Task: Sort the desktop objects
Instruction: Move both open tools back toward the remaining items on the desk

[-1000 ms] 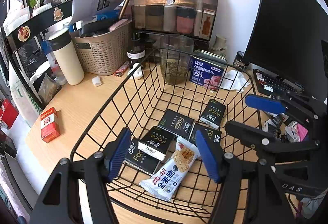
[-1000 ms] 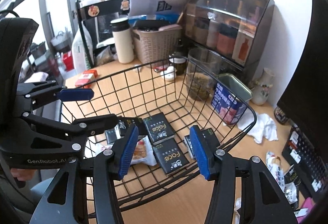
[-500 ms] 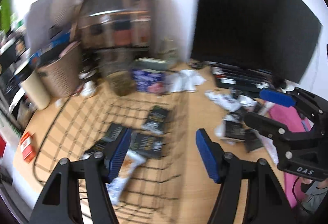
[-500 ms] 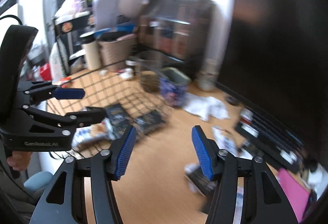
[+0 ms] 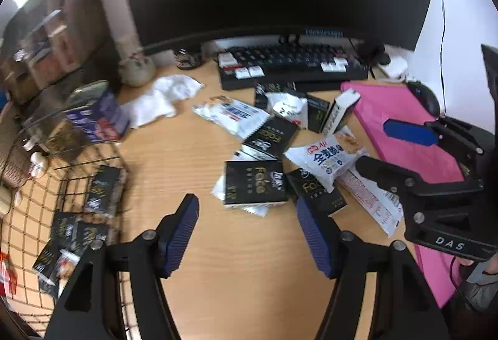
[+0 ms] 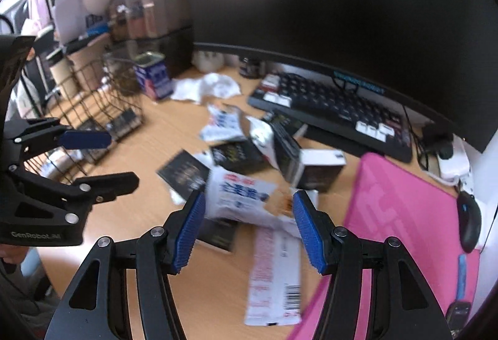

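Hovering with jaws apart and empty, the left gripper [image 5: 247, 232] sits just short of the black packet [image 5: 255, 186] lying flat on the desk, nearer than the right gripper [image 6: 249, 229], also apart.

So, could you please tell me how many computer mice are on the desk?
1: the black mouse by the right edge of the pink mat; others could be hidden.

wire basket [image 5: 65, 184]: left of the left gripper, smeared by motion, cut off at the frame edge
packets in basket [image 5: 102, 190]: print unreadable
shelf unit [image 5: 59, 28]: far left, contents blurred
long wrapper [image 6: 274, 274]: ahead of the right gripper, text illegible
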Motion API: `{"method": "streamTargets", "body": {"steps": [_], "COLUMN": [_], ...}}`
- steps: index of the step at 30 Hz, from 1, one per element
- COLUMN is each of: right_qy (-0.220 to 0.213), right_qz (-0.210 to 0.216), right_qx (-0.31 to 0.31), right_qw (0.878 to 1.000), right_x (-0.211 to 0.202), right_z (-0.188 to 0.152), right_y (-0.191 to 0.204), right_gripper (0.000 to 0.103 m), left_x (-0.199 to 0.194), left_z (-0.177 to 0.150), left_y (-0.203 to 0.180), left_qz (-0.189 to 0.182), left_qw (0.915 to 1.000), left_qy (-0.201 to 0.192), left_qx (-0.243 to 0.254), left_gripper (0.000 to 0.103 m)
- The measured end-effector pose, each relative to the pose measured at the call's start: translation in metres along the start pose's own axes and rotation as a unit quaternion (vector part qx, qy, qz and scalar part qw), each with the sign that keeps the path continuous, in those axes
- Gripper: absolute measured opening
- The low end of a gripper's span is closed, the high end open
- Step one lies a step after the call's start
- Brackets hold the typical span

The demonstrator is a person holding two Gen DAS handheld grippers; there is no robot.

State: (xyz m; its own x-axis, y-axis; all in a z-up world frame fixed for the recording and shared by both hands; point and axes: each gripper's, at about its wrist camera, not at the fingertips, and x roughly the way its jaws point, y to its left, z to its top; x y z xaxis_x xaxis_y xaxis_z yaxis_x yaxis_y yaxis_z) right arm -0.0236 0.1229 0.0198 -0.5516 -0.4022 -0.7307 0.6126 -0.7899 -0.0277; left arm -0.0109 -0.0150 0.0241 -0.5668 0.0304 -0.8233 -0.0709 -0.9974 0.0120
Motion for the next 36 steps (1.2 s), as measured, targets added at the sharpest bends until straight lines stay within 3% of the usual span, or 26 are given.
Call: {"method": "streamTargets", "body": {"steps": [5,9,11,16,19,26,36], "right_qy": [0.025,0.024,0.022,0.024,0.02,0.028,0.05], "right_qz": [0.018,0.043,0.034,-0.014,-0.043,-0.06,-0.05], "right_qx": [0.022,0.039,0.033,0.022,0.033,0.024,-0.011], "right_qw": [0.999,0.998,0.999,0.999,0.998,0.998,0.997], "right_x": [0.021,0.028,0.029,0.031,0.034,0.061,0.08], "right_z": [-0.012,-0.014,-0.013,-0.013,-0.007,0.015,0.009], "right_y": [-0.017,-0.022,-0.022,-0.035,-0.056,-0.071,-0.057], "right_gripper": [0.058,0.065,0.071,0.071,0.071,0.071,0.071], "left_x": [0.031,0.047,0.052,0.053,0.043,0.039,0.069], "left_z": [0.005,0.007,0.008,0.009,0.008,0.005,0.023], "left_y": [-0.005,-0.001,0.002,0.011,0.002,-0.03,-0.024], "left_qz": [-0.022,-0.026,-0.026,-0.013,-0.025,-0.062,-0.023], "left_qw": [0.9994,0.9988,0.9988,0.9986,0.9987,0.9957,0.998], "left_qy": [0.027,0.041,0.042,0.049,0.045,0.054,0.053], "left_qx": [0.003,-0.001,-0.006,-0.013,0.008,0.043,0.026], "left_gripper": [0.071,0.071,0.071,0.071,0.071,0.071,0.071]}}
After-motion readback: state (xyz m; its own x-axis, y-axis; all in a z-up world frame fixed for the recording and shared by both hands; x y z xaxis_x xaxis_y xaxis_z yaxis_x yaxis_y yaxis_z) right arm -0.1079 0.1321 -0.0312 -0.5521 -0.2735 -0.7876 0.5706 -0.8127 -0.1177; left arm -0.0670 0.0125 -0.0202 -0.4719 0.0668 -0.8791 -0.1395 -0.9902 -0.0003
